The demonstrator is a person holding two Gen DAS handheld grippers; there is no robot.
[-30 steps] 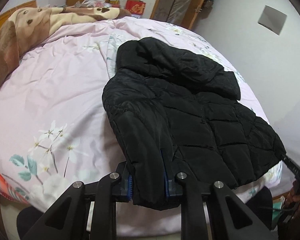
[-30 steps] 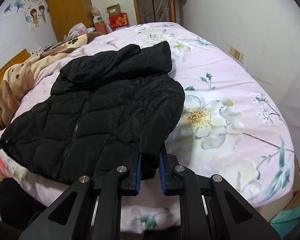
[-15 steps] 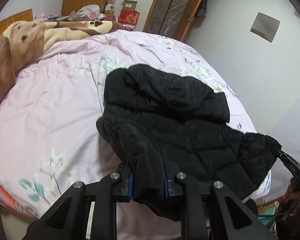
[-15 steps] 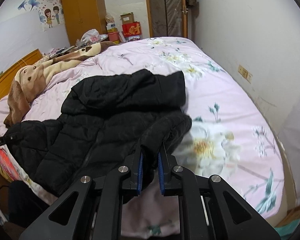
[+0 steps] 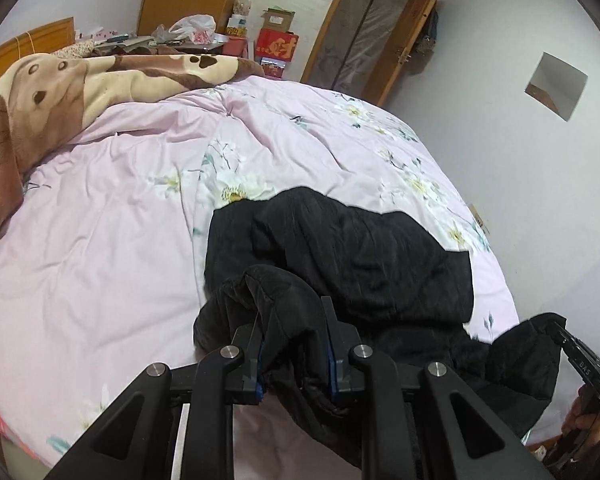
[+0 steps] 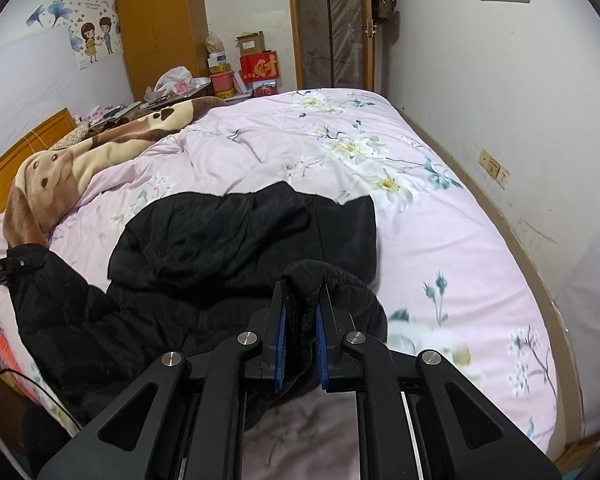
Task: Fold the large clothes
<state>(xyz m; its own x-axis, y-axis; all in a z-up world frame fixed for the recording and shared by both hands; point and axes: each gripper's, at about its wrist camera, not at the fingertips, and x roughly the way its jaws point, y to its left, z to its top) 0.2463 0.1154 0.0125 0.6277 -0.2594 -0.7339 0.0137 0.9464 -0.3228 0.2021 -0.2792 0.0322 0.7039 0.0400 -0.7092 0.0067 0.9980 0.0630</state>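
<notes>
Looking past your left gripper (image 5: 294, 340), note that its jaws are nearly closed, clamping a bunched fold of the black padded jacket (image 5: 360, 256); the lower hem hangs behind the fingers, hidden. Your right gripper (image 6: 300, 336) pinches another fold between narrow-set blue pads (image 6: 281, 334). The jacket's near end is raised off the pink floral duvet (image 6: 440, 240), while its far part lies flat, long axis running away from you across the bed. Bare duvet extends beyond and to both sides. At the far left lies a brown bear-print blanket (image 5: 80, 80); a wall (image 6: 500, 92) borders the bed's right edge.
</notes>
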